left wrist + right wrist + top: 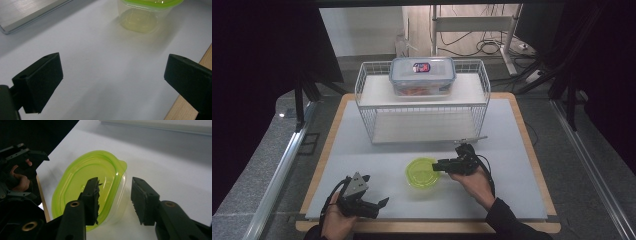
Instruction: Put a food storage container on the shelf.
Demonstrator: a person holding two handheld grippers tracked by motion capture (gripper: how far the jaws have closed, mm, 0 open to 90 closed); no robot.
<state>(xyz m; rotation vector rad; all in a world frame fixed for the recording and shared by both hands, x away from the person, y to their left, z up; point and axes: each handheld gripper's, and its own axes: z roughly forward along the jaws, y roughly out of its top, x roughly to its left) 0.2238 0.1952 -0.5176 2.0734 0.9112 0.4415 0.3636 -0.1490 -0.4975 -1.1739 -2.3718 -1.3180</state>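
Your green-lidded container (422, 172) is sitting upright on the white table (512, 150), its oval lid running roughly toward the wire rack (422, 100). Your right gripper (115, 195) is straddling its near rim, jaws parted and not pressing; whether they are touching it is unclear. Your left gripper (112, 75) is resting wide open, well apart from it.

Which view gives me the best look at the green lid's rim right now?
The right gripper view: the green lid is close, its rim between the right gripper's fingers. The high view shows it small; the left gripper view shows just its near edge.
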